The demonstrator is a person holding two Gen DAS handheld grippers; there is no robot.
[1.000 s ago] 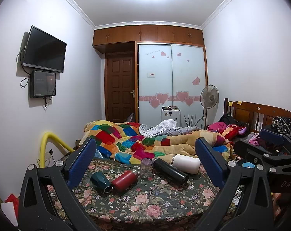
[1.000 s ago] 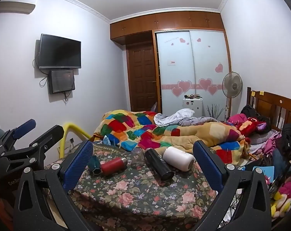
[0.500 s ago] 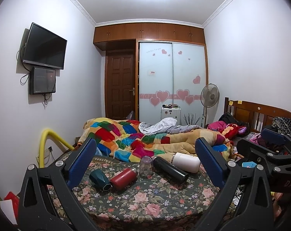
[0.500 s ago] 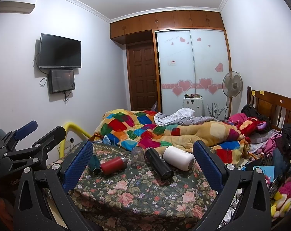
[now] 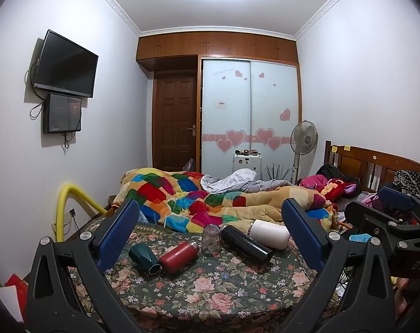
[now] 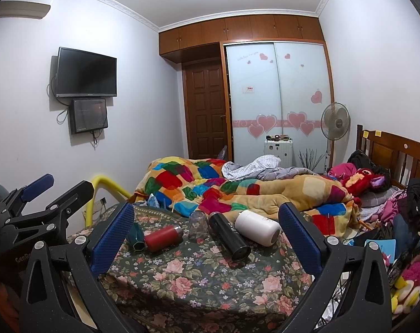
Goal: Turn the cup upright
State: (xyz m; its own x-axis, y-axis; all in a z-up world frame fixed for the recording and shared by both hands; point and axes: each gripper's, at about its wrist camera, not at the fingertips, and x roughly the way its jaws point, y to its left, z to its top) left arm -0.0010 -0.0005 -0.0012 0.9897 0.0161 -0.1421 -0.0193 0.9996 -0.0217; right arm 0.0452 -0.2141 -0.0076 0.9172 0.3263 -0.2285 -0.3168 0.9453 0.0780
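Note:
Several cups lie in a row on a floral-cloth table (image 5: 215,291): a dark green cup (image 5: 144,258), a red flask (image 5: 179,253), a black flask (image 5: 246,245) and a white cup (image 5: 269,233), all on their sides. A clear glass cup (image 5: 210,240) stands mouth-down between them. The same row shows in the right wrist view: green (image 6: 135,239), red (image 6: 163,238), glass (image 6: 198,224), black (image 6: 229,236), white (image 6: 257,227). My left gripper (image 5: 210,236) and right gripper (image 6: 204,234) are both open and empty, held back from the cups.
A bed with a patchwork quilt (image 5: 210,202) lies right behind the table. A yellow padded rail (image 5: 71,202) stands at the left. Clothes and toys (image 6: 404,249) are piled at the right. Each gripper shows at the edge of the other's view.
Both views have shifted only slightly; the left view has tilted up a little. The cups have not moved.

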